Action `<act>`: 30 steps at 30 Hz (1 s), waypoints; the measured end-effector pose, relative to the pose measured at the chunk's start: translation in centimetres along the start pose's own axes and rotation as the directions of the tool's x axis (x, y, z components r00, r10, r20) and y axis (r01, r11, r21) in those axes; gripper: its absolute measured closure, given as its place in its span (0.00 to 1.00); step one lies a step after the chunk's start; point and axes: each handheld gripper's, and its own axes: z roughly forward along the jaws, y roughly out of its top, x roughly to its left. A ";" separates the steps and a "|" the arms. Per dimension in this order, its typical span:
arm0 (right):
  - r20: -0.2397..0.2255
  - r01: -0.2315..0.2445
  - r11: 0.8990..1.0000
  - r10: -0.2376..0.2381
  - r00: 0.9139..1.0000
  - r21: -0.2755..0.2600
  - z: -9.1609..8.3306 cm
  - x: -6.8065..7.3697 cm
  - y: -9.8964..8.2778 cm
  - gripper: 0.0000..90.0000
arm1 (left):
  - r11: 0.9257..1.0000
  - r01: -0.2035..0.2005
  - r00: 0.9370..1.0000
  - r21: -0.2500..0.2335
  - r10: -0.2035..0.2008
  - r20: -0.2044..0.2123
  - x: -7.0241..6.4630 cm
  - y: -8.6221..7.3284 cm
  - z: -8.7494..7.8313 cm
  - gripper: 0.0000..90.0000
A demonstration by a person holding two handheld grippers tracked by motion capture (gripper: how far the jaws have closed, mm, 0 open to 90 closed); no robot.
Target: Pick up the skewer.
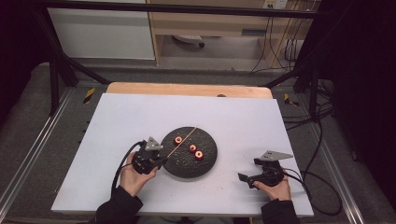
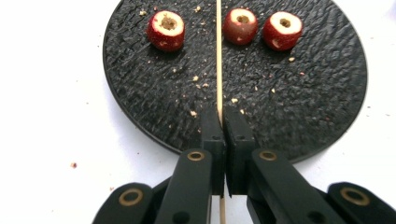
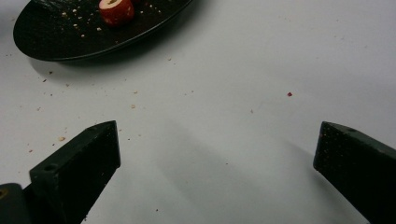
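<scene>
A white table top (image 1: pixel 140 121) with scattered crumbs (image 3: pixel 133 106).

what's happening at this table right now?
A person works two handheld grippers over a white table. The left gripper is shut on a thin wooden skewer, held over a black plate with three cored red fruit pieces on it. None is on the skewer yet. The right gripper is open and holds nothing, to the right of the plate.

Red fruits (image 2: pixel 166 31); black textured plate (image 2: pixel 140 93)
</scene>
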 end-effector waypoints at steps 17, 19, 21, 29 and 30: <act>0.001 -0.040 0.999 0.040 0.999 0.010 0.1 0.0 0.1 0.02 | 0.991 0.007 1.000 -0.135 -0.003 0.024 1.3 -4.5 -3.2 0.97; 0.002 -0.042 0.999 0.042 0.999 0.011 0.1 0.1 0.2 0.02 | 0.989 0.013 1.000 -0.147 -0.009 0.028 1.5 -5.0 -3.4 0.97; 0.003 -0.036 0.999 0.036 0.999 0.011 0.1 0.1 0.3 0.02 | 0.988 0.011 1.000 -0.156 -0.008 0.023 1.6 -5.5 -3.6 0.97; -0.003 -0.038 0.999 0.038 0.999 0.020 0.7 0.8 1.1 0.01 | 0.985 0.001 1.000 -0.171 0.002 0.023 1.6 -6.8 -3.7 0.97; -0.003 -0.038 0.999 0.038 0.999 0.020 0.7 0.8 1.1 0.01 | 0.985 0.002 1.000 -0.171 0.002 0.024 1.6 -6.9 -3.7 0.97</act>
